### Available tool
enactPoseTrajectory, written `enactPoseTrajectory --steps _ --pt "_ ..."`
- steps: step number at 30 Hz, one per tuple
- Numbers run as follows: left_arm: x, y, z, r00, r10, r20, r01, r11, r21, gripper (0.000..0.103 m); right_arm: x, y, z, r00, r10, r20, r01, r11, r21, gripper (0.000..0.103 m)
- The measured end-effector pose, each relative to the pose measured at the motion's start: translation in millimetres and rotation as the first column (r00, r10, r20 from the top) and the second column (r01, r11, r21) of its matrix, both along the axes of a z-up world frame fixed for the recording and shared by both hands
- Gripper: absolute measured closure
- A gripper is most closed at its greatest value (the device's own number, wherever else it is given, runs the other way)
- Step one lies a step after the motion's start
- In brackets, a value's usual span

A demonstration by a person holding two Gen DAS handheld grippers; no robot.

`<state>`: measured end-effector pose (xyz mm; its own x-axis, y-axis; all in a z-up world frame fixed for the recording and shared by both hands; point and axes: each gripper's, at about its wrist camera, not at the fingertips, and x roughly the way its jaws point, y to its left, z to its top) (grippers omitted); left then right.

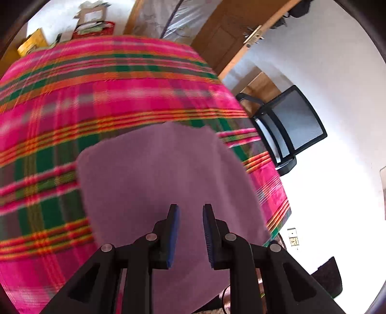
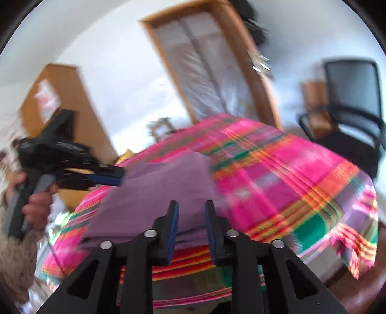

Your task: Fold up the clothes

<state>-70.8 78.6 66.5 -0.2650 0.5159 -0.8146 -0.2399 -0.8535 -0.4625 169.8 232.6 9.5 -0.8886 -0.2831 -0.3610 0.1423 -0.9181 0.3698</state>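
A folded cloth (image 1: 156, 174) lies flat on the blanket (image 1: 96, 96) that covers the table, near its front edge and toward the front right corner. An office chair (image 1: 287, 130) stands off the table's right side. Behind the table's far edge stands a door frame (image 2: 210, 62). Boxes (image 1: 94, 21) sit beyond the far left corner.

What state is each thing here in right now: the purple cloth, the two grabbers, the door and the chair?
Purple cloth: folded flat on the plaid table cover, not gripped.
Left gripper: open, empty, above the cloth.
Right gripper: open, empty, at the cloth's near edge.
Door: ajar.
Office chair: unoccupied, beside the table.
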Motion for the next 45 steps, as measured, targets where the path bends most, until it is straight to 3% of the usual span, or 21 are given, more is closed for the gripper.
enactPoseTrajectory --steps 3,7,12,22,32,45 --pt "4.6 -18.5 -6.7 1.000 0.028 0.011 -0.029 0.999 0.026 0.082 8.7 -29.1 -0.7 0.987 0.157 -0.017 -0.156 0.987 0.028 0.074" --pt "6.3 -35.5 -15.2 0.998 0.056 0.027 -0.057 0.997 0.043 0.082 4.3 -73.0 -15.7 0.929 0.366 0.059 -0.369 0.928 0.056 0.071" --pt "6.2 -42.6 -22.0 0.997 0.063 0.038 -0.065 0.996 0.057 0.082 -5.5 -111.0 -26.0 0.865 0.490 0.111 -0.499 0.862 0.085 0.063" --pt "1.0 -48.2 -26.8 0.997 0.053 0.054 -0.058 0.994 0.090 0.081 -32.2 -148.2 -19.0 0.855 0.507 0.113 -0.519 0.839 0.165 0.060" --pt "-1.7 -50.6 -32.0 0.997 0.046 0.069 -0.054 0.992 0.116 0.080 -16.2 -154.5 -22.5 0.849 0.510 0.138 -0.526 0.842 0.119 0.057" --pt "0.6 -56.2 -34.8 0.995 0.053 0.084 -0.066 0.987 0.149 0.080 7.5 -170.9 -25.3 0.861 0.487 0.145 -0.508 0.816 0.275 0.049"
